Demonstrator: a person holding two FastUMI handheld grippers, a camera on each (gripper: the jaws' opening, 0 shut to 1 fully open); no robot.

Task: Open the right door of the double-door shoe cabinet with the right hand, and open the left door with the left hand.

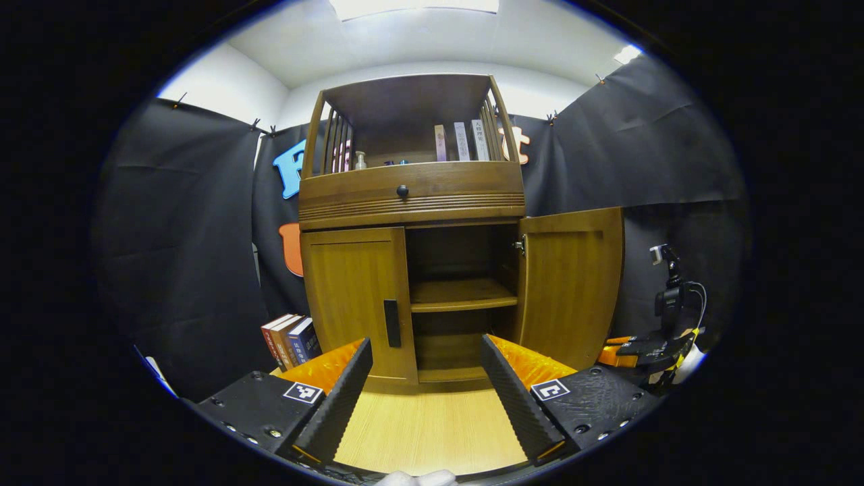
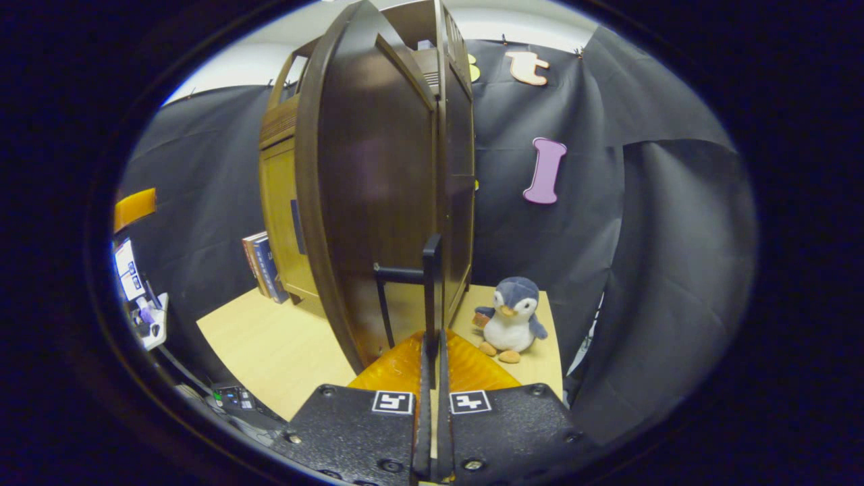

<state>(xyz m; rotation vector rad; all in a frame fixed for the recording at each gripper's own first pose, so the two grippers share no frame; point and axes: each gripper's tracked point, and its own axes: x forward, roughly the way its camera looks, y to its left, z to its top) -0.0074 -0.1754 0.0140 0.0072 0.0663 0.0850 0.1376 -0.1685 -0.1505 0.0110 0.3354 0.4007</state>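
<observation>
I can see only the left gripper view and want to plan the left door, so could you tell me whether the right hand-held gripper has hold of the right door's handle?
Observer: Yes. In the right gripper view, the right hand-held gripper is closed on the black handle of the right door, with a finger on each side of the bar.
Operator: Thank you. Is anything standing beyond that open door?
Observer: A plush penguin sits upright on the wooden surface just past the door's edge. I cannot tell whether it touches the door.
</observation>
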